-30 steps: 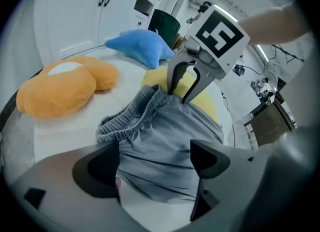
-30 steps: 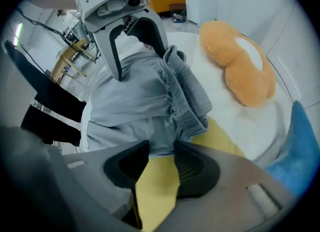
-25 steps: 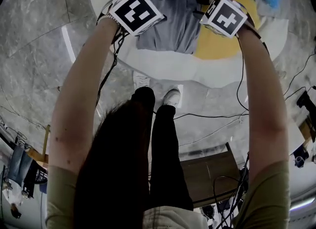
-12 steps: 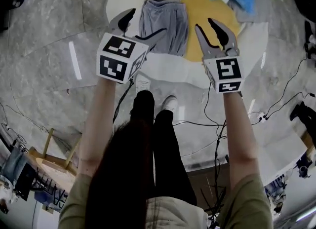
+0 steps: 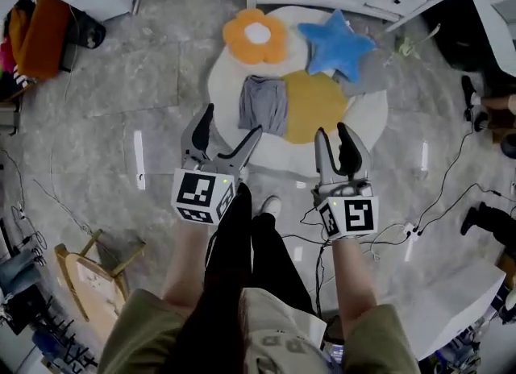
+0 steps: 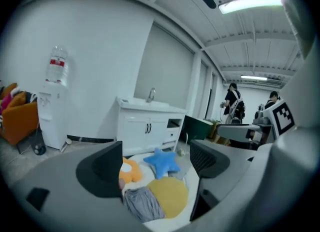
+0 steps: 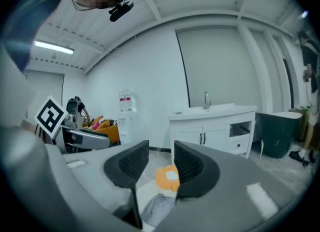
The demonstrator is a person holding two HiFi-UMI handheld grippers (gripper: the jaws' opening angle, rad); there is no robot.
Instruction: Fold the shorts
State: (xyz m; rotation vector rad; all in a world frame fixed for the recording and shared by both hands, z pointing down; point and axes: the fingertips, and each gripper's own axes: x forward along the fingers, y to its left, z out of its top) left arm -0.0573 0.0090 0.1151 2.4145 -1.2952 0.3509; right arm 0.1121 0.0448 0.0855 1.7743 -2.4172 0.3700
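Grey stone floor [image 5: 161, 58] spreads below you, with a white sink cabinet [image 6: 147, 123] at the wall and a water dispenser [image 6: 50, 118] carrying its bottle [image 6: 56, 65] on top. On the white rounded surface [image 5: 278, 155] the grey shorts [image 5: 263, 105] lie in a compact rectangle against a yellow round cushion [image 5: 314, 106], with an orange flower cushion [image 5: 256, 35] and a blue star cushion [image 5: 334, 42] beyond. Your left claw [image 5: 232, 122] gapes wide and your right claw [image 5: 331, 130] is only narrowly parted, both empty, in the air well apart from the shorts.
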